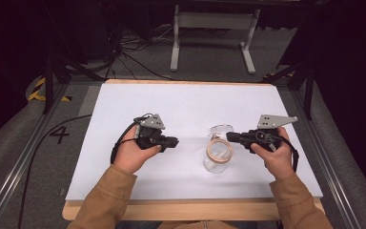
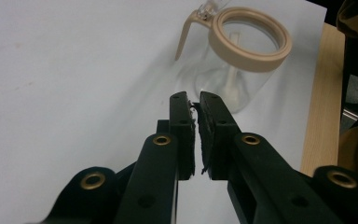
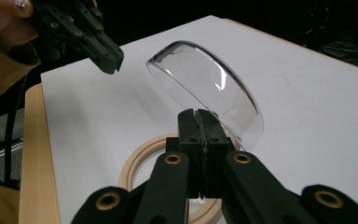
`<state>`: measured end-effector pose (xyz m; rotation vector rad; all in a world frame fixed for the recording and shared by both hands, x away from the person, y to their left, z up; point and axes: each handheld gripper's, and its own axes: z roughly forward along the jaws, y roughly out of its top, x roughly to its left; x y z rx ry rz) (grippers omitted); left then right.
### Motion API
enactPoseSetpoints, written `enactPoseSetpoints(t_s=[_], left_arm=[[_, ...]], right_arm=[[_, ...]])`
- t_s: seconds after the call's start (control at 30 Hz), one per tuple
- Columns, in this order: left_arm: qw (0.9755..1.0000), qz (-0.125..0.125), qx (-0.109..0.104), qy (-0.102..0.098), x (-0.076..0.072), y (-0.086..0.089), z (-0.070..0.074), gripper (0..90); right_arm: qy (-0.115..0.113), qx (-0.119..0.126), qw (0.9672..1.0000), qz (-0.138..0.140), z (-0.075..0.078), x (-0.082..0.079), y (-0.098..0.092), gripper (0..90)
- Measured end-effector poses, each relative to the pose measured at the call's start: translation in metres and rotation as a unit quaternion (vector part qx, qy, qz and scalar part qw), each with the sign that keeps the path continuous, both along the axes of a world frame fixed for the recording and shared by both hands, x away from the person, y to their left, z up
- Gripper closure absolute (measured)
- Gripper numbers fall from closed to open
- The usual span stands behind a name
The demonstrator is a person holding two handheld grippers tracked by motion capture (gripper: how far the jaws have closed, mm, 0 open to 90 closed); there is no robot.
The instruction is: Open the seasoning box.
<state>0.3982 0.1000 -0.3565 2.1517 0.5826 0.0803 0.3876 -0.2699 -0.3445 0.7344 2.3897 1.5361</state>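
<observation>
Jaws on the right gripper are fully closed, pads pinching the lower edge of the clear hinged lid of the glass jar, which keeps the lid tipped up and open; looks like a hold-open grip so the mouth stays accessible. Beige rim ring sits just below those jaws, lower centre of the right gripper view. Left gripper has its jaws nearly together, a thin slit between the pads, nothing in it; pad rubber looks frayed. It points at the jar from the side, apart from it. Seen from that gripper, the jar sits upper right of centre, with the beige clasp hanging off the ring. High view: jar right of centre on the white table, right gripper touching it from the right, left gripper to its left, near but clear.
</observation>
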Motion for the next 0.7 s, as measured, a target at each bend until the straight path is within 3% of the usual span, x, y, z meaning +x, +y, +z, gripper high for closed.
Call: enactPoseSetpoints(t_s=[0.23, 0.43, 0.7], left_arm=[[0.9997, 0.02, 0.01, 0.013, -0.001, 0.016, -0.009, 82.4], [0.9992, 0.032, 0.011, 0.021, -0.001, 0.024, -0.014, 82.2], [0.9992, 0.035, 0.005, 0.018, 0.001, 0.023, -0.014, 80.8]], right_arm=[[0.001, 0.002, 1.0, -0.004, -0.002, 0.014, 0.003, 90.0], [0.005, 0.0, 0.9995, -0.03, -0.008, 0.024, 0.003, 90.0], [0.009, 0.006, 0.9996, -0.027, -0.005, 0.021, 0.003, 90.0]])
